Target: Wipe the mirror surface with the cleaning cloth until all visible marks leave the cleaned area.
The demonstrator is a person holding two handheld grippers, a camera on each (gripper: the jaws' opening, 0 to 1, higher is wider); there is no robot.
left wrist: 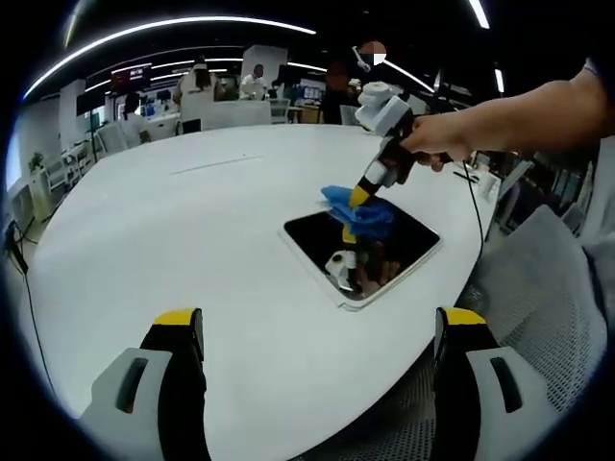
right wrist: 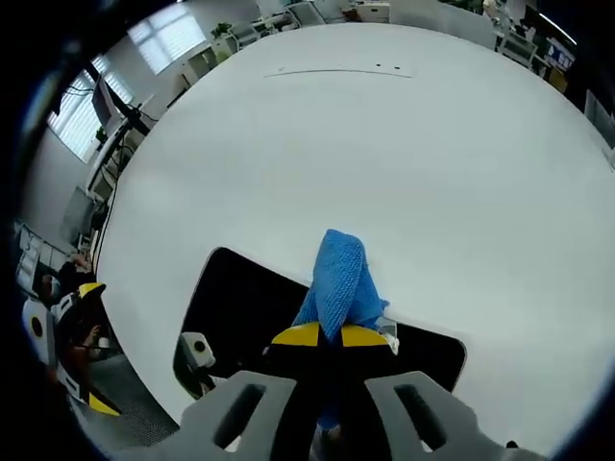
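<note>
Right gripper (right wrist: 330, 335) fingers are pinched tight on the blue cloth (right wrist: 338, 279) over the mirror (left wrist: 363, 252), center frame. Left gripper (left wrist: 317, 331) gapes wide, empty. Mirror looks unheld, so hard wiping might slide it across the bench (left wrist: 192, 221).

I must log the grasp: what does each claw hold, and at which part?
Right claw pinches the blue cloth at its bunched lower end, over the mirror. Left claw holds nothing.

Right gripper (left wrist: 359, 197) pinching blue cloth (left wrist: 360, 213) on mirror (left wrist: 362, 252)
</note>
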